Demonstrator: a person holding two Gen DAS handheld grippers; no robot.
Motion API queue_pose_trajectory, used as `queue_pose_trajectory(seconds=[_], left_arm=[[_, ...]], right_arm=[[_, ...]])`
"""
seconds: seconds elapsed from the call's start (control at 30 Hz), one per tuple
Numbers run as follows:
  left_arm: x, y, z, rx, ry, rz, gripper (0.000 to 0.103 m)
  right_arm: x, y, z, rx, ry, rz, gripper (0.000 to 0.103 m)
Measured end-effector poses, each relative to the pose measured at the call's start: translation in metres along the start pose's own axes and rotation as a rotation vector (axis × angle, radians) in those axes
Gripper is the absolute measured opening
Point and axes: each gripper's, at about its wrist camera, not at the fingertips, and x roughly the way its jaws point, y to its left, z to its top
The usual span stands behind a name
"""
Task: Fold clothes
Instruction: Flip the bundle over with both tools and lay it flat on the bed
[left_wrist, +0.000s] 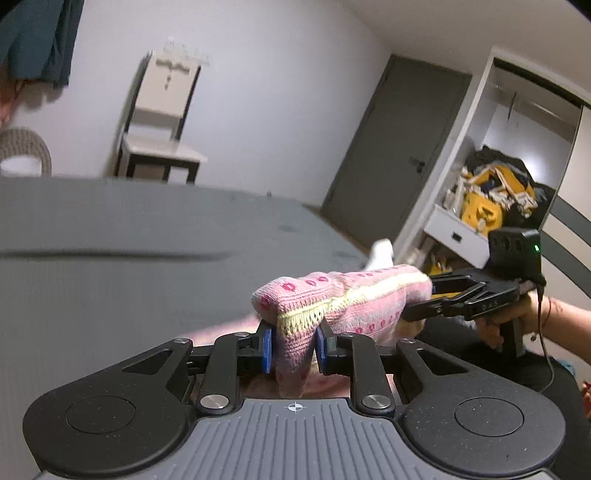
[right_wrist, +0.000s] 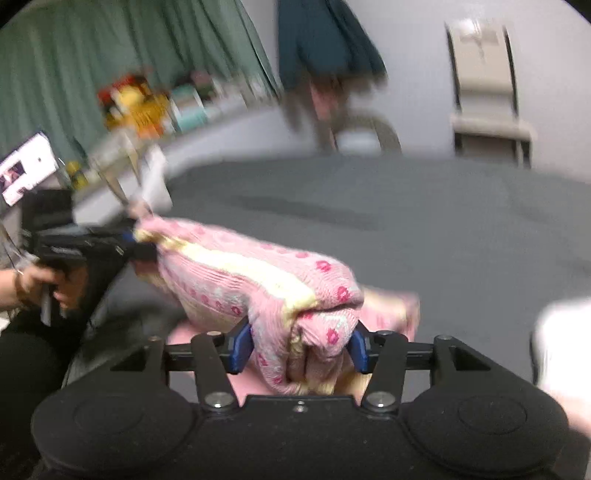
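In the left wrist view, a chair (left_wrist: 159, 122) is seen against the far wall on the left, beyond the grey bed (left_wrist: 129, 240). At the lower centre, one end of the pink knitted garment (left_wrist: 332, 299) is clamped between the blue pads (left_wrist: 266, 350) of the left gripper (left_wrist: 293, 350), whose fingers are closed on the fabric. The garment is held stretched above the bed, running rightward to the right gripper (left_wrist: 421, 299), where its other end is gripped. A grey door (left_wrist: 391, 155) and an open wardrobe (left_wrist: 491, 192) are seen further right.

In the right wrist view, which is blurred, the left gripper (right_wrist: 136, 240) is seen at the left, clenched on the far end of the garment (right_wrist: 258, 280). The near end is bunched between the closed fingers of the right gripper (right_wrist: 301, 350).
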Motion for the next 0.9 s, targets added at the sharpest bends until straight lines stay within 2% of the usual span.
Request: queue_pose_trajectory(seconds=[0.17,0.3,0.37,0.4,0.43,0.5,0.57,0.67,0.8,0.9], left_arm=[[-0.006,-0.015,-0.030,-0.059,0.124,0.024,0.022],[-0.011,-0.019,-0.047,-0.136,0.214,0.035,0.026],[-0.015,-0.016,-0.055,-0.215,0.254,0.025,0.033],[-0.018,-0.013,-0.059,-0.260,0.261,0.017,0.044],[-0.022,-0.010,-0.063,-0.302,0.259,0.007,0.061],[-0.032,-0.005,-0.067,-0.381,0.223,-0.014,0.076],[-0.039,-0.004,-0.067,-0.404,0.186,-0.003,0.077],[-0.039,-0.001,-0.064,-0.397,0.139,0.054,0.077],[-0.012,0.020,-0.055,-0.437,0.115,0.179,0.077],[0.012,0.038,-0.046,-0.490,0.084,0.234,0.076]], right_arm=[[0.002,0.010,-0.015,0.163,0.157,-0.003,0.061],[-0.003,0.018,-0.020,0.247,0.180,0.003,0.076],[-0.007,0.020,-0.021,0.268,0.186,0.001,0.078],[-0.009,0.021,-0.023,0.283,0.186,0.005,0.078],[-0.010,0.021,-0.023,0.302,0.180,0.006,0.078],[-0.013,0.021,-0.023,0.344,0.165,0.006,0.079],[-0.014,0.020,-0.021,0.371,0.151,-0.023,0.080],[-0.008,0.018,-0.014,0.337,0.123,-0.110,0.081],[0.014,0.007,-0.005,0.358,0.037,-0.177,0.081],[0.033,-0.004,0.002,0.405,-0.027,-0.229,0.080]])
